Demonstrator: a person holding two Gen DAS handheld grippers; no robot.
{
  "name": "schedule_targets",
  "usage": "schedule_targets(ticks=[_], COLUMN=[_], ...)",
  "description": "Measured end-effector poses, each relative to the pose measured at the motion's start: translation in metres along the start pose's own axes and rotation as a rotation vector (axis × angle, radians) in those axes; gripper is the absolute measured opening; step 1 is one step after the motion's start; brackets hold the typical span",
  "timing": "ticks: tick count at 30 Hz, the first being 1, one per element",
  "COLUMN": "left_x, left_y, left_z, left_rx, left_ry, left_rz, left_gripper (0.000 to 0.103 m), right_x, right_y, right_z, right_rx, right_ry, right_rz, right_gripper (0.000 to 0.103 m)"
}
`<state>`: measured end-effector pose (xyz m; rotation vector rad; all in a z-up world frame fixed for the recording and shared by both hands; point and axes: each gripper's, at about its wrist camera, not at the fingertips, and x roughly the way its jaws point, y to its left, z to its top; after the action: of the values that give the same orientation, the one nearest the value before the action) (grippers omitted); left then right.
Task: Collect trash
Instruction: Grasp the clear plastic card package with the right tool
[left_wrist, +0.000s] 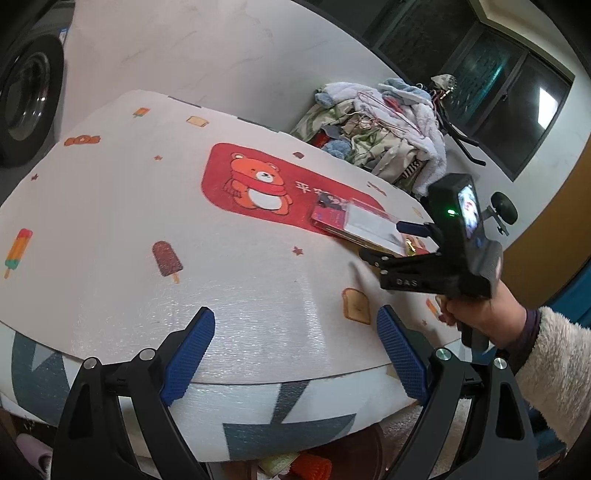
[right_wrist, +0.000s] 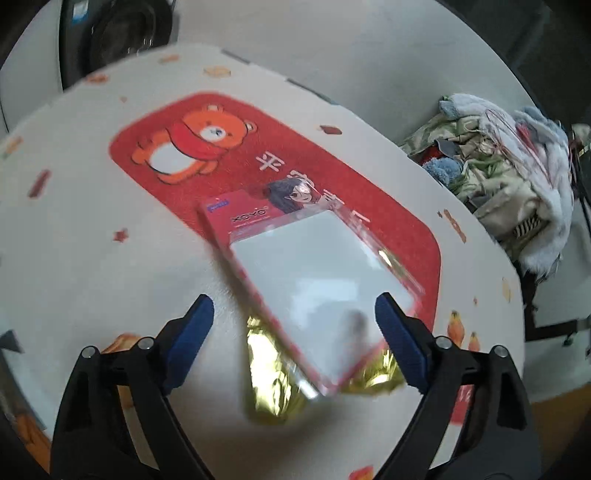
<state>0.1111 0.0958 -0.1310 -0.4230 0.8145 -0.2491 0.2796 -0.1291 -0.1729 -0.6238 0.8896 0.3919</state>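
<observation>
We see our right gripper (right_wrist: 294, 321) spread wide above the pink-and-clear plastic package (right_wrist: 295, 273) and crumpled gold foil wrapper (right_wrist: 273, 387); our left gripper (left_wrist: 295, 350) gapes empty over the white printed mat (left_wrist: 129, 206).

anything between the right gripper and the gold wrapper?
Yes. The pink-and-clear package lies over part of the gold foil wrapper, between the open fingers of the right gripper. Only the wrapper's near edge pokes out from under it on the table.

The left wrist camera is looking down across the table (left_wrist: 110, 206) from its near edge; the right one is hovering closer, somewhat blurred, both sharing the red bear mat (right_wrist: 332, 177).
</observation>
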Motion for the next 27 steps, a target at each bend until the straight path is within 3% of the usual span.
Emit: schedule_targets(ticks=[5,9,10,12,15,21,27], left_x=[0.004,0.007,0.007,0.007,0.004,0.006,0.019], left_y=[0.007,0.006,0.006,0.005,0.003,-0.004,-0.025], left_z=[-0.001,-0.002,-0.002,-0.003,-0.003,0.002,0.013], left_rx=[-0.021,-0.021,-0.02,-0.02,-0.017,0.002,0.032], left_ry=[0.005,0.005,0.005,0.004,-0.003,-0.003,0.009], left_rz=[-0.01,-0.019,-0.02,-0.023,-0.024,-0.028,-0.062], left_gripper=[0.087,0.087,0.087,0.087,0.087,0.087,0.087], right_x=[0.015,0.018,0.018,0.013,-0.006,-0.059,-0.093], right_y=[0.006,0.006,0.007,0.013,0.01,-0.036,-0.101], right_z=[0.01,0.012,0.012,0.014,0.017,0.019,-0.008], right_rx=[-0.06,-0.067,-0.078,-0.118,-0.118,0.001,0.286], right_ry=[0.036,0.033,0.033,0.02,-0.038,-0.16,-0.21], right_rz=[-0.08,-0.078,-0.073,-0.084,-0.073,-0.026,0.129], right_gripper=[0.082,0.077,0.074,0.053,0.038,0.026,0.022])
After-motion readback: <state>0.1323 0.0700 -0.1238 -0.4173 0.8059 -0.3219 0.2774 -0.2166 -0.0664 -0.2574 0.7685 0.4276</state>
